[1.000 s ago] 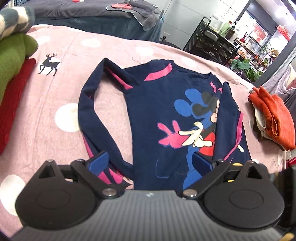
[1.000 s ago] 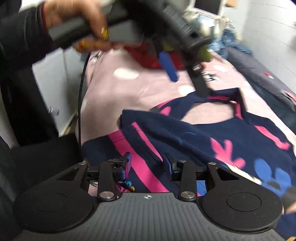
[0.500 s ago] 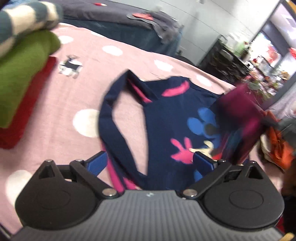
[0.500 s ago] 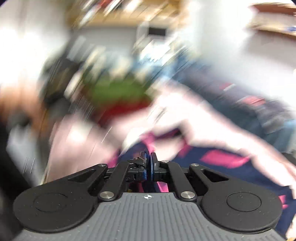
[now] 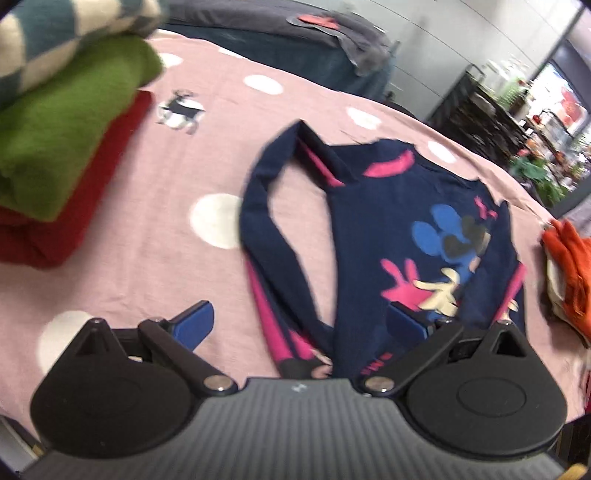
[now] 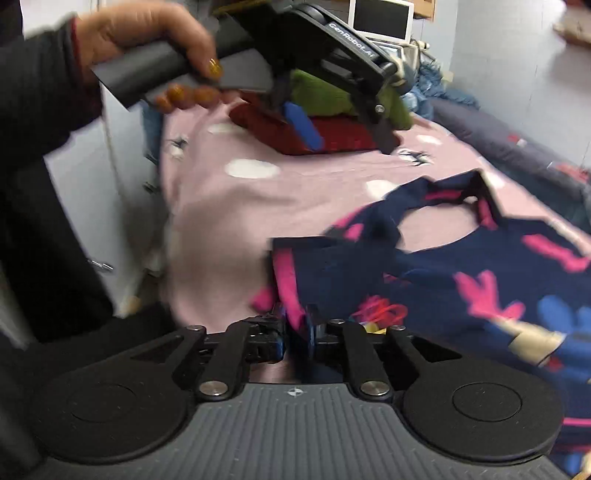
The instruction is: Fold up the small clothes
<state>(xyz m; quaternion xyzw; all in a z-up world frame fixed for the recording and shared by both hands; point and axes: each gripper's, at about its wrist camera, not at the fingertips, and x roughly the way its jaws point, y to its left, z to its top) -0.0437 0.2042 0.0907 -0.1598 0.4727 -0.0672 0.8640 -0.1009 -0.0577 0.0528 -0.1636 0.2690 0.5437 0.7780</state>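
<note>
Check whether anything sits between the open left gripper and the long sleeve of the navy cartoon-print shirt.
Nothing visible does. The left gripper hangs open above the navy cartoon-print shirt, whose long sleeve lies on bare pink dotted bedsheet. The stack of folded clothes sits off to the side.

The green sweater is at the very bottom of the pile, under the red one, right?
Not quite. The green sweater lies on top of the red one, not under it; red is at the bottom of what shows. A checked one sits on the green. The left wrist view shows it.
</note>
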